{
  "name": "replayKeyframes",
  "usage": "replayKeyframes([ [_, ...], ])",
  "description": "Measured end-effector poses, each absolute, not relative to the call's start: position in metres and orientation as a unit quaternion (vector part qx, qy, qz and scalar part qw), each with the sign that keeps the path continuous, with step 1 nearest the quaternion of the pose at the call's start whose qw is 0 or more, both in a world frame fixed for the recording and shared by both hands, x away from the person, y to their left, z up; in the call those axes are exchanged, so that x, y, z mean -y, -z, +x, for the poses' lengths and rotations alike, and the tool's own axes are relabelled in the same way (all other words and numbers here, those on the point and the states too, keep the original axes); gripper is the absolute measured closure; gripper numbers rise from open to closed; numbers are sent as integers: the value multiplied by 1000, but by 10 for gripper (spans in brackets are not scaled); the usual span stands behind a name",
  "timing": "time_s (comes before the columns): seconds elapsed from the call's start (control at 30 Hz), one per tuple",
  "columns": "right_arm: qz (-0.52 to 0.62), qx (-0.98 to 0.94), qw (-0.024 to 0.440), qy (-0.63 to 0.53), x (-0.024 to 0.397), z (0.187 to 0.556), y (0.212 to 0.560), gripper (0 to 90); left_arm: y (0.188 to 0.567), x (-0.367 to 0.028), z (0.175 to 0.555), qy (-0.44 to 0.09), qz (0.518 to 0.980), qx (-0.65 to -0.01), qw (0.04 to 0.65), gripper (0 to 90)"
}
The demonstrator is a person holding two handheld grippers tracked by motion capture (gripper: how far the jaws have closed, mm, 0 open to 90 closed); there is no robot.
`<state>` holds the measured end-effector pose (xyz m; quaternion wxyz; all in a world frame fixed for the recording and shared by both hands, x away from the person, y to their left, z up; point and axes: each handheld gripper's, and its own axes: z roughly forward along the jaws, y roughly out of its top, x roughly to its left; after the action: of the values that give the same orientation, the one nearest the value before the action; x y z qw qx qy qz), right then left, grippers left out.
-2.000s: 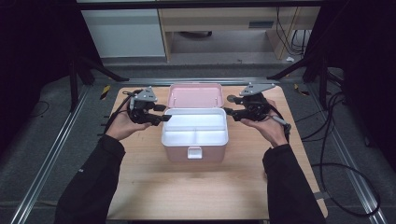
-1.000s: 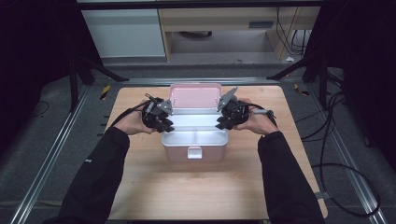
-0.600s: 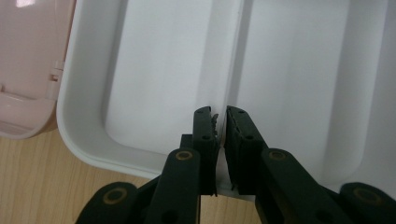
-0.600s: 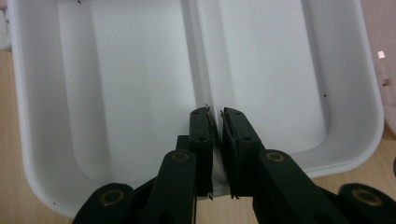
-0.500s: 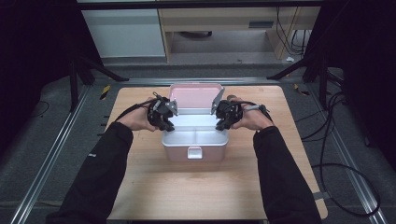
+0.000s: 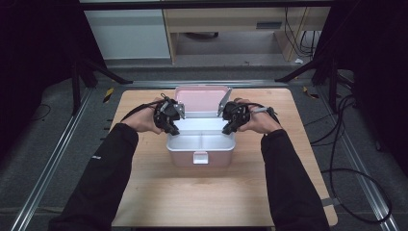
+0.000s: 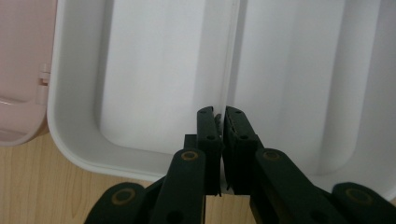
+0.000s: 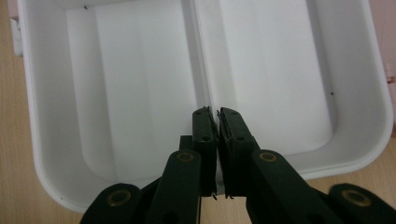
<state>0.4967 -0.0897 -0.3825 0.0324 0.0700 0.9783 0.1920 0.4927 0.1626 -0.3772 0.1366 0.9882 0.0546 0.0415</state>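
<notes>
A pink lunch box (image 6: 185,158) stands open at the table's middle, its lid (image 6: 201,98) tipped back. Inside sits a white tray (image 6: 211,140) with two compartments and a ridge between them. My left gripper (image 6: 172,127) reaches over the tray's left end and my right gripper (image 6: 227,127) over its right end. In the left gripper view the jaws of the left gripper (image 7: 221,115) are shut on the end of the tray's (image 7: 154,70) ridge. The right gripper (image 8: 214,114) is likewise shut on the other end of the ridge of the tray (image 8: 135,70).
The wooden table (image 6: 159,192) lies bare in front of the box. The box's white latch (image 6: 200,157) faces the person. Metal rails (image 6: 57,159) and dark stand legs flank the table, with cables (image 6: 346,144) on the floor at right.
Both hands came in from beside the box to the tray's two ends and dipped down. The jaws have closed on the tray's ridge.
</notes>
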Motion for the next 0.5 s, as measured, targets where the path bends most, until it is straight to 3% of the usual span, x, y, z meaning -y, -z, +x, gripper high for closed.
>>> replayKeyframes([
  [0.5, 58, -975, 67, -205, 91, 485, 347, 861, 344, -168, 479, -67, 984, -46, 159, 871],
])
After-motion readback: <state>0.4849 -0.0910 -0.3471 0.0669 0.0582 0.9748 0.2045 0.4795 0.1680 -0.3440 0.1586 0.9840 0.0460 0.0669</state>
